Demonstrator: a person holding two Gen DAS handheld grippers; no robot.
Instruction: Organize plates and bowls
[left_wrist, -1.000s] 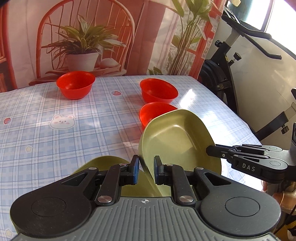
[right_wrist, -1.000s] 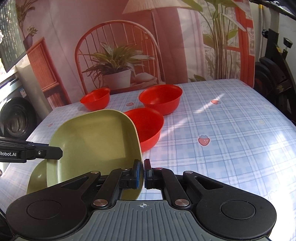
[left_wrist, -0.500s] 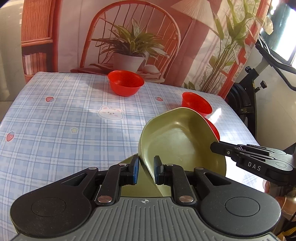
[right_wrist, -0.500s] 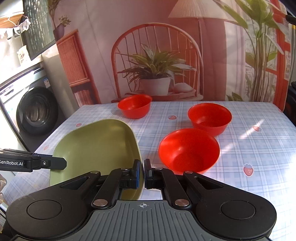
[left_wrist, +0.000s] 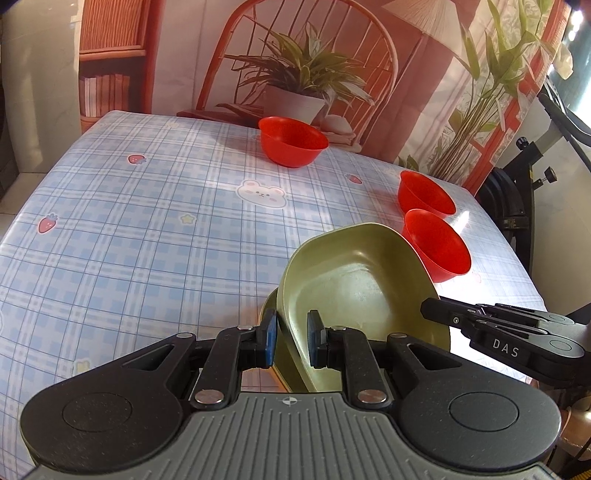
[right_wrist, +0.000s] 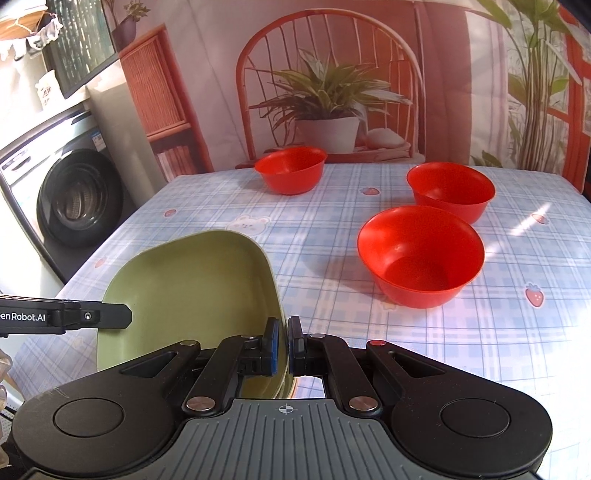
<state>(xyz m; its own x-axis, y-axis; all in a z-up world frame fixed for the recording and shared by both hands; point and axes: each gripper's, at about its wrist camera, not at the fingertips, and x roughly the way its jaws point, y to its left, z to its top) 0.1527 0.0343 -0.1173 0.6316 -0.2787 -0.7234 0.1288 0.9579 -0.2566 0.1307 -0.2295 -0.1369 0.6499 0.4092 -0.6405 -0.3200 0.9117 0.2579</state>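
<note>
Evidently, the green plate (right_wrist: 184, 291) was gripped at its right rim by the right gripper (right_wrist: 283, 345), whose blue-padded jaws were closed down to a thin gap filled by the plate's edge. At the opposite rim, the left gripper (left_wrist: 289, 341) was seen with its jaws parted rather wider than the rim that passed between them; whether the pads pressed the plate could not be told. The plate was held tilted, its hollow turned towards the left wrist camera, above the near edge of the table (left_wrist: 147, 229), which was covered by a blue checked cloth printed with strawberries and a bear. A second green plate (left_wrist: 269, 306) was partly visible beneath and behind the lifted one, though how it lay could not be made out. Three red bowls were left standing upright on the cloth: a far bowl (right_wrist: 291, 169) near the back edge, a right bowl (right_wrist: 451, 191) towards the right side, and a near bowl (right_wrist: 420, 254) just in front of it, close but apart. A washing machine (right_wrist: 70, 195) was seen at the left of the right wrist view.
</note>
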